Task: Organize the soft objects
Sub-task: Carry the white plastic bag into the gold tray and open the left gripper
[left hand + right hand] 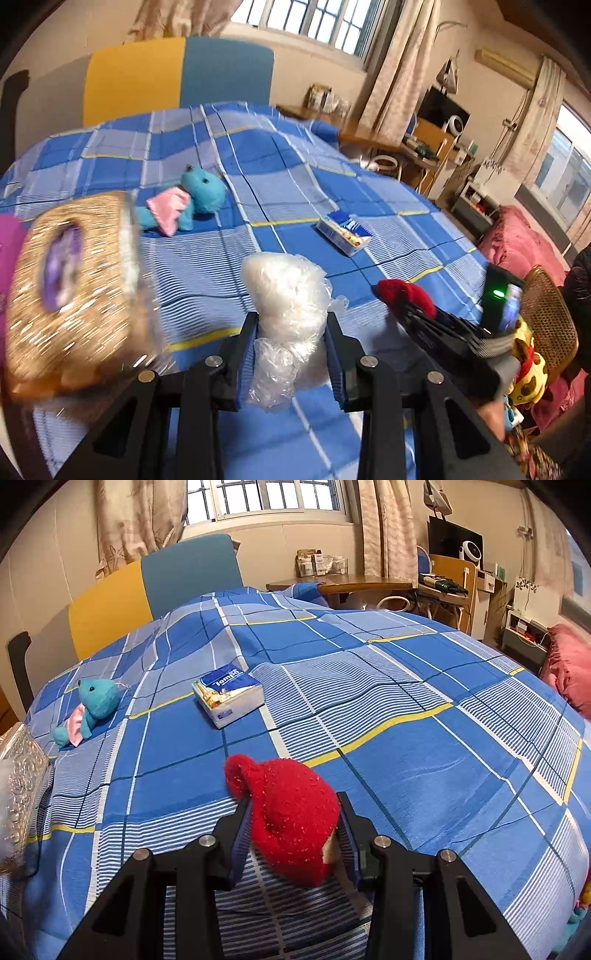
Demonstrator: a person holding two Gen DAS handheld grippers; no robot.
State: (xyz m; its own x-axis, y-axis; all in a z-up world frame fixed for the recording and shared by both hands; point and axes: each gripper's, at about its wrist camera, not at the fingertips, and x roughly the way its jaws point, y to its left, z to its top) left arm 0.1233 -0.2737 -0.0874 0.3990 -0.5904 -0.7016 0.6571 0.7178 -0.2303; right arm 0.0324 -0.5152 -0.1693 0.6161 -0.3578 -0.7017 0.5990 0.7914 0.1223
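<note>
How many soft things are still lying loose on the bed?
2: the teal plush toy on the left, and the tissue pack mid-bed. Each gripper already holds another; more may be out of view.

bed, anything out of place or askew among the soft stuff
The tissue pack stands out: a packaged item lying skewed to the checks of the bedcover. The teal plush toy lies tipped on its side. Nothing looks spilled or damaged.

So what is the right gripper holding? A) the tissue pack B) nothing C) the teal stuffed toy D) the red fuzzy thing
D: the right gripper has its pads pressed on the red fuzzy thing, while the teal stuffed toy and the tissue pack lie farther off on the bedspread.
</note>
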